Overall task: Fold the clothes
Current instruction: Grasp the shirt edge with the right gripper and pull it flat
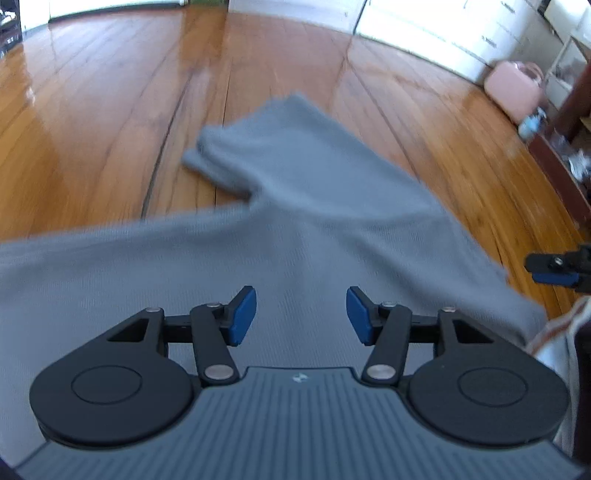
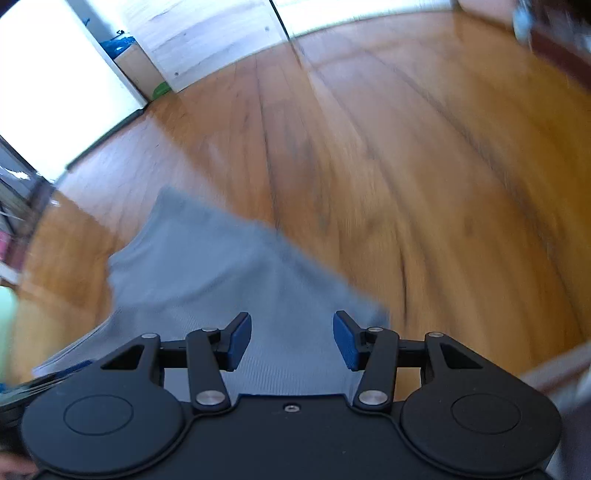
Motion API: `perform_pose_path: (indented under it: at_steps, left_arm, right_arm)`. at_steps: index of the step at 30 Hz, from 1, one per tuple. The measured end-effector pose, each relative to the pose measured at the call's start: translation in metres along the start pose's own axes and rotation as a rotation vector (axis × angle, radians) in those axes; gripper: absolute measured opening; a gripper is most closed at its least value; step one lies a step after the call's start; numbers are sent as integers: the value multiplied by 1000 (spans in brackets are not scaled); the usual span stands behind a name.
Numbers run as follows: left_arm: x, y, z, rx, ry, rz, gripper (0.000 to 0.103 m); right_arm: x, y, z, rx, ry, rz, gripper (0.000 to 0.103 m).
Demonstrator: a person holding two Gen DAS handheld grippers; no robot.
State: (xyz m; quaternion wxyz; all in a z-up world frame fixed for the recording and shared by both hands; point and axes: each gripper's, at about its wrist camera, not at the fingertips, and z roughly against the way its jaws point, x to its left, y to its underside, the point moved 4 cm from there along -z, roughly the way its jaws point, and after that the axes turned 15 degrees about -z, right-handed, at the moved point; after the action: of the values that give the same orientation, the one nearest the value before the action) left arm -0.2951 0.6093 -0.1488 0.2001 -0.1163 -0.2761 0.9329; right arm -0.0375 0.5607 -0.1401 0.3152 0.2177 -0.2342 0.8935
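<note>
A grey knitted garment (image 1: 295,206) lies spread on the wooden floor, one sleeve or leg reaching away towards the far middle. My left gripper (image 1: 301,315) hovers above its near part, open, nothing between the blue pads. The other gripper's tip (image 1: 554,269) shows at the right edge of the left wrist view, beside the cloth's right border. In the right wrist view the same grey garment (image 2: 207,266) runs from the lower left to under my right gripper (image 2: 292,341), which is open and holds nothing. That view is blurred by motion.
Glossy wooden floor (image 1: 110,110) surrounds the garment. A pink case (image 1: 513,90) and dark wooden furniture (image 1: 561,147) stand at the far right by white cabinets (image 1: 443,26). A striped cloth (image 1: 554,332) shows at the right edge. White panels (image 2: 207,40) line the far wall.
</note>
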Motion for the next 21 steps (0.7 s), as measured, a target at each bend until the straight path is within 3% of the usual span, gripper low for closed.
perform_pose_path:
  at_steps: [4,8,13,14,16,17,18,19,20,21]
  left_arm:
    - [-3,46,16,47,14,11,54]
    - [-4,82,23,102,23,41,54]
    - [-7,85,24,92,-17,34,54]
    - [-8,84,23,90,-28,28,54]
    - [-9,85,19,103,-39,22,54]
    - [-9,85,18,101,-41,13,54]
    - [-10,85,19,100,-45,0,54]
    - [-11,85,20,101,-50,-12,54]
    - [-12,86,21,102,-54,-23,54]
    - [-13,86,22,100,-55,-29,54]
  right_arm:
    - [-31,43,22,68,-55,-88,55]
    - [-48,74,11,112,-89,-158,60]
    - [-63,68,-30,48,-134,-331,67]
    - [-64,63,-32,-5,-178,-361,71]
    - [-63,53,-39,-117,-142,-359,70]
    - [-62,47,-42,-176,-117,-349,66]
    - [-55,42,-43,-206,-110,-315,27]
    - [-49,37,-44,-234,-103,-280,7]
    - [-42,32,-45,-261,-96,-245,7]
    - [-27,34,-37,-331,-51,-129,7]
